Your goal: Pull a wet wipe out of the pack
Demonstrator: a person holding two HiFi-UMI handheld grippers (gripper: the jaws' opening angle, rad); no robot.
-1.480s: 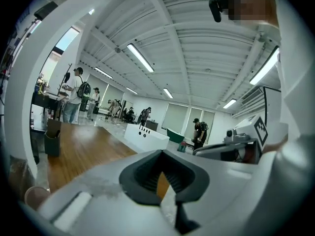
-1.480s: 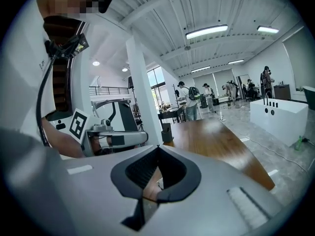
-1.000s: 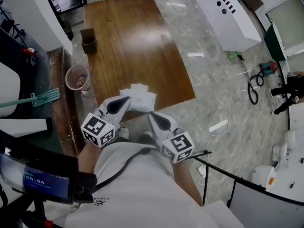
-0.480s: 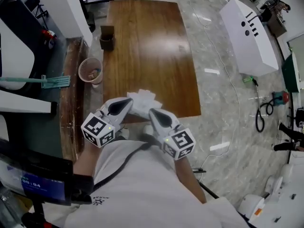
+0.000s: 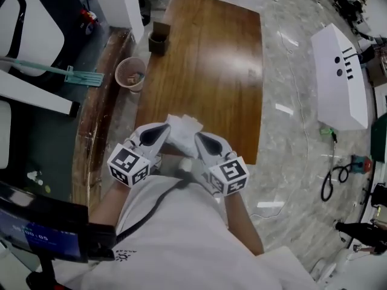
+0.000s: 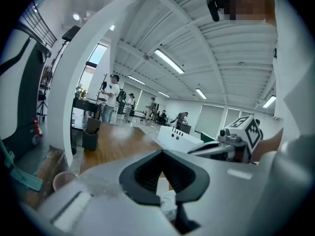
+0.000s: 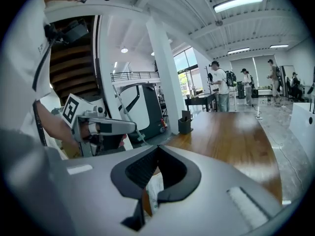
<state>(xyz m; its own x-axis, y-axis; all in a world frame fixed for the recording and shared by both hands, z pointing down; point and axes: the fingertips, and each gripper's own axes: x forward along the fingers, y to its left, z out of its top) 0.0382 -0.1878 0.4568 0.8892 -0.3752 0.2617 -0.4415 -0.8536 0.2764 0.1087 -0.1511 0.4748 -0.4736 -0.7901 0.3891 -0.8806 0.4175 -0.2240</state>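
Note:
A white wet-wipe pack (image 5: 182, 127) with crumpled white sheets on top lies at the near edge of the wooden table (image 5: 211, 59). My left gripper (image 5: 163, 127) sits at the pack's left side and my right gripper (image 5: 198, 138) at its right, both held close to my body. Both pairs of jaws look shut, and I cannot see anything pinched in either. In the left gripper view the white pack (image 6: 167, 200) shows below the closed tips, with the right gripper (image 6: 197, 150) to the right. The right gripper view shows the pack (image 7: 153, 193) and the left gripper (image 7: 130, 127).
A small dark box (image 5: 159, 42) stands at the table's far left corner. A pink bin (image 5: 130, 74) and a mop (image 5: 66, 71) are on the floor to the left. A long white case (image 5: 341, 77) and cables (image 5: 329, 183) lie on the floor to the right.
Both grippers have closed in on the pack, the right one moving forward and slightly down. The head view has swung, so the table now sits more to the centre.

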